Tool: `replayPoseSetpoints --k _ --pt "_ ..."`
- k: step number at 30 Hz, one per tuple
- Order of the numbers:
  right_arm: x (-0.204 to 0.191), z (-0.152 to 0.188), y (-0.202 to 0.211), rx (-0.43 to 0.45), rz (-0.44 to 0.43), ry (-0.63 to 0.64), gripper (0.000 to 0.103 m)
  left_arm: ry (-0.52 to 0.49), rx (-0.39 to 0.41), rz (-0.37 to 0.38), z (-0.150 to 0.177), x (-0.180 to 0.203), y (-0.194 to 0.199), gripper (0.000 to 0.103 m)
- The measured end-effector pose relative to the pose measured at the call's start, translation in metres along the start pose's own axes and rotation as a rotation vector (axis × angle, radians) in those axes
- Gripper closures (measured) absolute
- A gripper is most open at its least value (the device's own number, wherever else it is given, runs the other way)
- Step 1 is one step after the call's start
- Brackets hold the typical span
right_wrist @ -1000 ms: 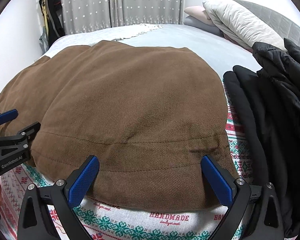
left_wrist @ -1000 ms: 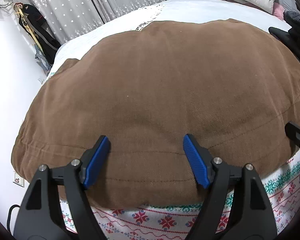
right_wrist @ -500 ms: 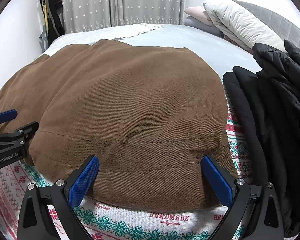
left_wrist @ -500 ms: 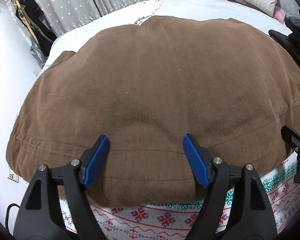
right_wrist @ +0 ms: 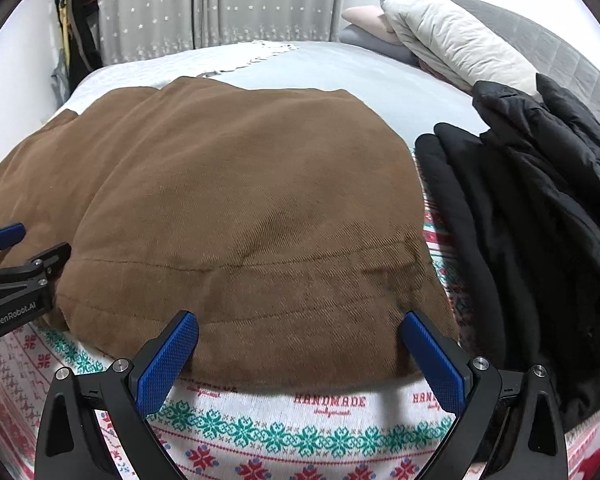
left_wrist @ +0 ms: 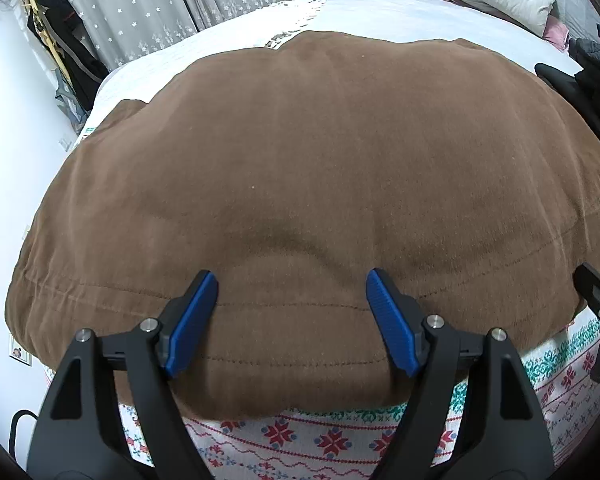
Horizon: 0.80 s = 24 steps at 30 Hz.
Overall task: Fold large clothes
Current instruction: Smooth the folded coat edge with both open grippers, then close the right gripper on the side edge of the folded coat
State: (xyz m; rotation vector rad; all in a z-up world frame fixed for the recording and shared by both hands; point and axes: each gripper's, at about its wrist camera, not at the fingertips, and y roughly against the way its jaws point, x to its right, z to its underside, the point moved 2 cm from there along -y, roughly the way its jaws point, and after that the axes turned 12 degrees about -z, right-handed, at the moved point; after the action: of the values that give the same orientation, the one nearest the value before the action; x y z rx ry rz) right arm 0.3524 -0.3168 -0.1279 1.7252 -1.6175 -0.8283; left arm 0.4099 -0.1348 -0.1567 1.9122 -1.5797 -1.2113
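we see the brown coat [left_wrist: 320,184] lying flat on the bed's patterned blanket [right_wrist: 284,432], its near hem under the wide apart jaws of our left gripper [left_wrist: 292,304] and right gripper [right_wrist: 298,340].

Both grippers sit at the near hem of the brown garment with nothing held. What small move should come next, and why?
Probably lower and close both on the hem. The left gripper and right gripper are open, poised over the near edge of the brown corduroy garment, which lies flat on the patterned blanket, so a fold needs a grip first.
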Motion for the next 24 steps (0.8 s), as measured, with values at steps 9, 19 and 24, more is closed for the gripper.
replayPoseSetpoints --k 9,19,24 --pt "0.004 0.014 0.021 -0.017 0.104 -0.075 0.0 -0.01 0.004 0.041 -0.001 -0.004 -0.002 0.023" --pt "0.023 0.029 0.035 0.05 -0.095 -0.379 0.0 -0.025 0.009 0.082 -0.003 -0.007 -0.005 0.022" --pt "0.054 0.038 0.01 0.088 -0.348 -0.656 0.0 -0.029 0.013 0.091 -0.003 -0.008 -0.005 0.022"
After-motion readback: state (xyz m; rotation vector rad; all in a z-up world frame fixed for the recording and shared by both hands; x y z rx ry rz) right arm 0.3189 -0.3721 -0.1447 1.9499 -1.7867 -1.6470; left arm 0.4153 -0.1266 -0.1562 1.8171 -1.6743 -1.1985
